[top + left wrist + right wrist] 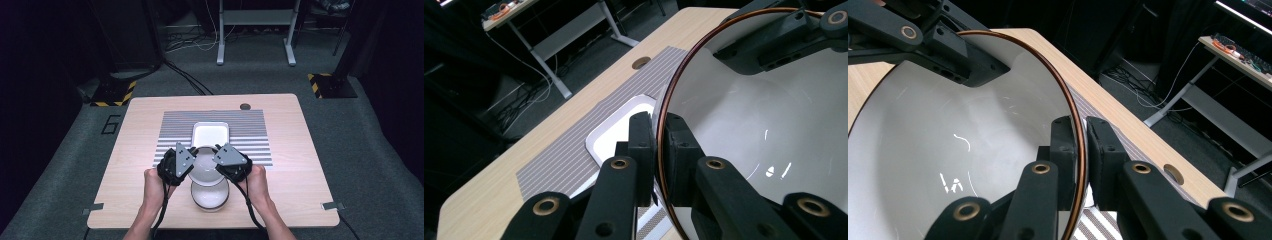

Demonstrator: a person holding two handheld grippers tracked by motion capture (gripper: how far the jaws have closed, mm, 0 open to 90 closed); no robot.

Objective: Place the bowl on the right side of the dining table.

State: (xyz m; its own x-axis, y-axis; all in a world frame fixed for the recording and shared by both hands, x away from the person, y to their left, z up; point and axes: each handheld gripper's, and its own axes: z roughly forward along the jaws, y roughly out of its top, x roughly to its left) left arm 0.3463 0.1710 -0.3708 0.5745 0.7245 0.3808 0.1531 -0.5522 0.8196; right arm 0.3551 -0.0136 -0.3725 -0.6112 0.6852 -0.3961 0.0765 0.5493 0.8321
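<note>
A white bowl with a thin brown rim (205,167) hangs over the table's near middle, held from both sides. My left gripper (192,159) is shut on its left rim, the rim pinched between the jaws (659,145). On the opposite rim my right gripper (218,159) is shut the same way (1082,150). The bowl's glossy inside (764,125) (948,140) looks bare. Just below it, nearer the person, a second white bowl (210,197) stands on the table. A white square dish (210,134) (611,137) lies on the striped mat (250,135) behind.
The grey striped mat (559,160) covers the middle of the light wooden table (295,165). A round cable hole (244,106) (1174,173) sits near the far edge. Beyond the table a grey desk frame (255,30) and cables lie on the dark floor.
</note>
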